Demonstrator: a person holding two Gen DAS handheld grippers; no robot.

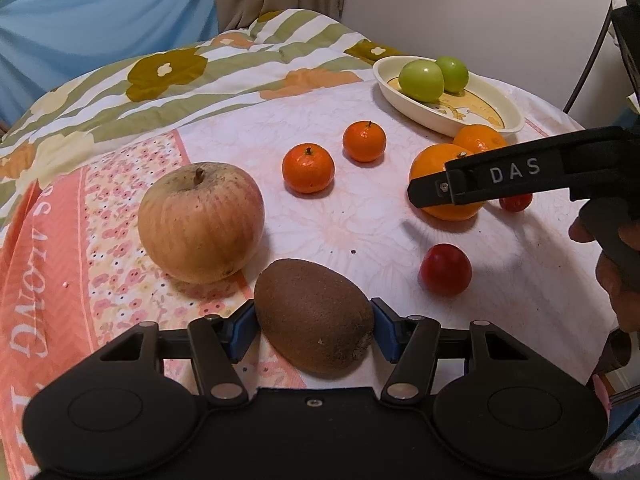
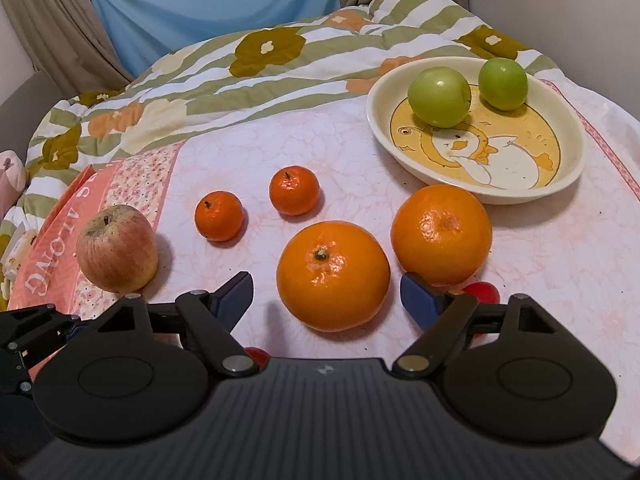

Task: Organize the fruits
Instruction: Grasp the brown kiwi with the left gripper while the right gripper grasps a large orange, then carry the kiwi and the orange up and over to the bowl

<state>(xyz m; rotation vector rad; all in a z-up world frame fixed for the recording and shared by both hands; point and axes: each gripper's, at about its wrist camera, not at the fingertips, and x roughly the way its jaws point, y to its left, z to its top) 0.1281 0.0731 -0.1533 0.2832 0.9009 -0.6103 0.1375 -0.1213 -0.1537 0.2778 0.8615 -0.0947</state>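
Left gripper point(image 1: 313, 330) clamps the kiwi point(image 1: 314, 316); right gripper point(image 2: 326, 294), spread wide, flanks an orange point(image 2: 333, 275).

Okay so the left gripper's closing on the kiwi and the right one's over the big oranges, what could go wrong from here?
1. The kiwi is egg-shaped and held only at its sides by the left gripper; it might twist or slip on lifting.
2. The right gripper straddles the near orange, with the second orange just beyond its right finger; closing may nudge that one rolling toward the bowl.
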